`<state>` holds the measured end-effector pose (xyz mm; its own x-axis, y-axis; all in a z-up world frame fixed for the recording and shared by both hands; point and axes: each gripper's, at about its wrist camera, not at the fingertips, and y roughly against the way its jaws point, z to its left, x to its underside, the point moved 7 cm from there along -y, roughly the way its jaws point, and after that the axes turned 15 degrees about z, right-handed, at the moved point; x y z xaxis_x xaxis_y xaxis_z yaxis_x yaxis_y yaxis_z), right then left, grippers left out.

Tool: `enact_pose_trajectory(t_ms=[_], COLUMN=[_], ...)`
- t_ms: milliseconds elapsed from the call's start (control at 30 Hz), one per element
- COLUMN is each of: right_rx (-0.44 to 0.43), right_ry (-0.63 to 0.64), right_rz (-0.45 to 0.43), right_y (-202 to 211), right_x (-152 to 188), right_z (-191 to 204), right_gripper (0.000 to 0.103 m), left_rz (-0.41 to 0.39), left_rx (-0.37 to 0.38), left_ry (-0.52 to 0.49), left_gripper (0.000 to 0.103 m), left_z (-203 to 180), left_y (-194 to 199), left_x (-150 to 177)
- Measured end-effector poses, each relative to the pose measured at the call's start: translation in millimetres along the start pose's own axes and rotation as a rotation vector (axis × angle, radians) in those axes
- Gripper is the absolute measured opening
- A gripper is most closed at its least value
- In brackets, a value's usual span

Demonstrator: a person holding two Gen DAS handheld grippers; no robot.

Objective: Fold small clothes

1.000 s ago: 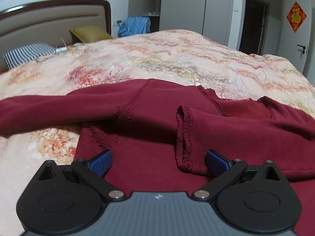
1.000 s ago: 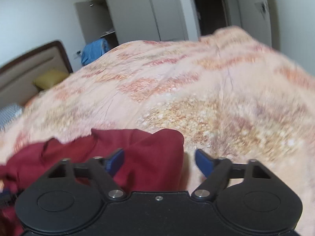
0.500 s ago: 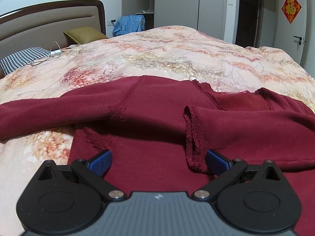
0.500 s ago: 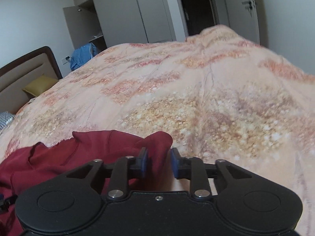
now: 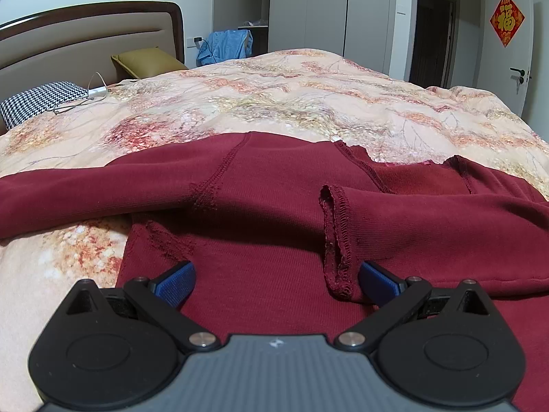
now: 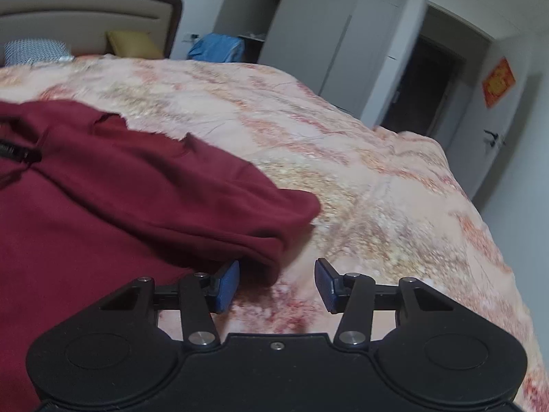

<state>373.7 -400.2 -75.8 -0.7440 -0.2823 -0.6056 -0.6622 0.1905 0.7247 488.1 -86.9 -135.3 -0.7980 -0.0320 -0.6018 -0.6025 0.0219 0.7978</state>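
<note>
Left wrist view: a bed [image 5: 308,103] under a floral quilt [image 5: 274,110] carries the dark red top [image 5: 274,206], which lies seams-out across the near half. One sleeve [image 5: 68,199] runs out flat to the left; the other sleeve [image 5: 429,219] is folded in across the body, its cuff [image 5: 334,240] ending near the middle. The headboard, two pillows and a wardrobe stand well beyond.

Right wrist view (blurred): the same top [image 6: 85,223] fills the left of the frame, and the fold of the turned-in sleeve [image 6: 240,206] makes a rounded bulge at the garment's right edge, on bare quilt [image 6: 377,171].

Risks, as judged: the sleeve fold looks loose and thick, so a claw brushing it could drag it back open; the cuff stands slightly raised and may catch a pad; the soft quilt could wrinkle under the garment and skew the next fold.

Left claw [image 5: 276,279]: jaws spread wide over the body of the top, holding nothing; the cuff's end lies just beside, possibly touching, the right-hand pad [image 5: 377,279].

Right claw [image 6: 277,283]: jaws about half apart and opening; the lowest edge of the sleeve fold reaches the gap by the left-hand pad [image 6: 228,285], but nothing is pinched.
</note>
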Motion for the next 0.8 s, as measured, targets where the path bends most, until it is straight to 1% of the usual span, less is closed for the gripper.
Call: enact_pose_trajectory(t_ms=[100, 133, 200, 233, 267, 333, 367, 467, 500, 600, 700, 800], right_rx=[0.073, 0.086, 0.098, 0.099, 0.097, 0.077, 0.054, -0.045, -0.062, -0.069, -0.076, -0.074], right_ry=[0.057, 0.066, 0.065, 0.056, 0.041, -0.024, -0.086, -0.352, -0.385, -0.391, -0.415, -0.401], right_rz=[-0.009, -0.01, -0.001, 0.007, 0.017, 0.008, 0.001, -0.015, 0.002, 0.06, 0.066, 0.078], right_y=[-6.1, -8.7, -15.4, -17.9, -19.8, -15.8, -10.0, 8.9, 6.9, -9.0, -13.2, -11.3], right_x=[-3.6, -4.5, -5.7, -5.8, -5.2, -4.1, -4.3, 2.0, 7.0, 20.2, 21.6, 21.0], right_z=[7.5, 8.4, 9.3, 9.0, 8.4, 4.7, 0.1, -19.8, -21.5, -17.6, -15.7, -12.3], right_gripper=[0.046, 0.043, 0.03, 0.014, 0.007, 0.005, 0.004, 0.004, 0.004, 0.004, 0.004, 0.008], left_rz=[0.001, 0.001, 0.001, 0.002, 0.002, 0.002, 0.002, 0.002, 0.002, 0.005, 0.006, 0.005], left_rx=[0.002, 0.001, -0.003, -0.003, -0.001, -0.002, -0.002, 0.001, 0.001, -0.001, 0.006, 0.001], left_ry=[0.001, 0.0, -0.003, -0.003, -0.002, -0.002, -0.003, -0.001, -0.002, -0.005, -0.001, -0.005], left_gripper=[0.103, 0.103, 0.103, 0.103, 0.103, 0.103, 0.103, 0.103, 0.103, 0.103, 0.103, 0.103], left_z=[0.0, 0.2, 0.5, 0.5, 0.6, -0.1, 0.2, -0.2, -0.4, -0.8, 0.7, 0.4], left_y=[-0.9, -1.0, -1.4, -1.5, -1.6, -1.3, -1.3, -1.4, -1.4, -1.4, -1.6, -1.5], left_x=[0.7, 0.6, 0.5, 0.5, 0.4, 0.3, 0.3, 0.5, 0.2, -0.5, -0.2, 0.1])
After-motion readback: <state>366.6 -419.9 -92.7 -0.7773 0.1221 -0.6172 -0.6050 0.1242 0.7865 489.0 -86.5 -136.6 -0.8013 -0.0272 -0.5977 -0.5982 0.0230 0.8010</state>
